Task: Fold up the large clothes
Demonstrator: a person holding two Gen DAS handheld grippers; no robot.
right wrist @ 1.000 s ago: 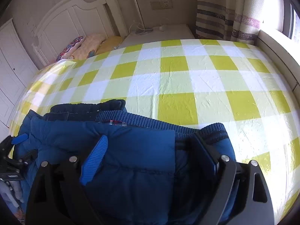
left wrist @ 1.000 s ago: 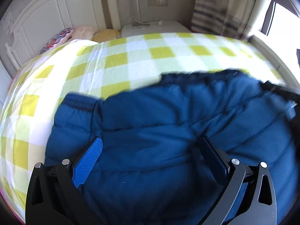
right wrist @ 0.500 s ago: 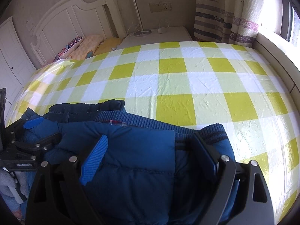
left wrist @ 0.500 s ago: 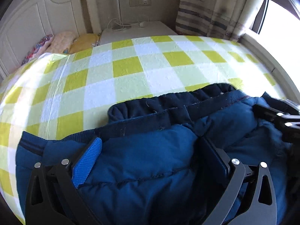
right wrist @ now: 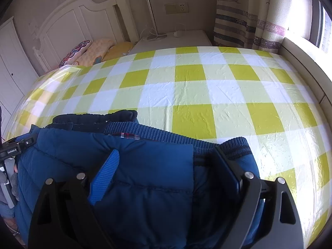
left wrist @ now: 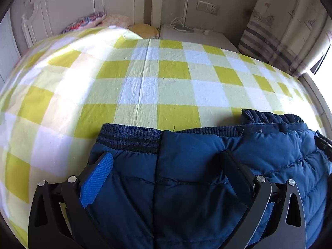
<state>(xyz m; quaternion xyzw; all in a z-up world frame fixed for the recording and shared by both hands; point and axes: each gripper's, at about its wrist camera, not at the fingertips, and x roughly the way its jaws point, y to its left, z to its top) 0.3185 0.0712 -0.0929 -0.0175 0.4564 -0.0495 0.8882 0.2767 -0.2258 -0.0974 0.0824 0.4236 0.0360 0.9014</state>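
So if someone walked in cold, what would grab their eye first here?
The puffy navy quilted jacket, bunched low in both views between each gripper's fingers, ribbed hem up. Behind it, the yellow-and-white checked bedsheet fills the frame. At the back left, a white panelled headboard with colourful pillows.

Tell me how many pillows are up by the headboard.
3, side by side in the right wrist view: a patterned pillow nearest the white headboard, a peach pillow in the middle, and a yellow pillow beside the nightstand. The raised sheet could hide more.
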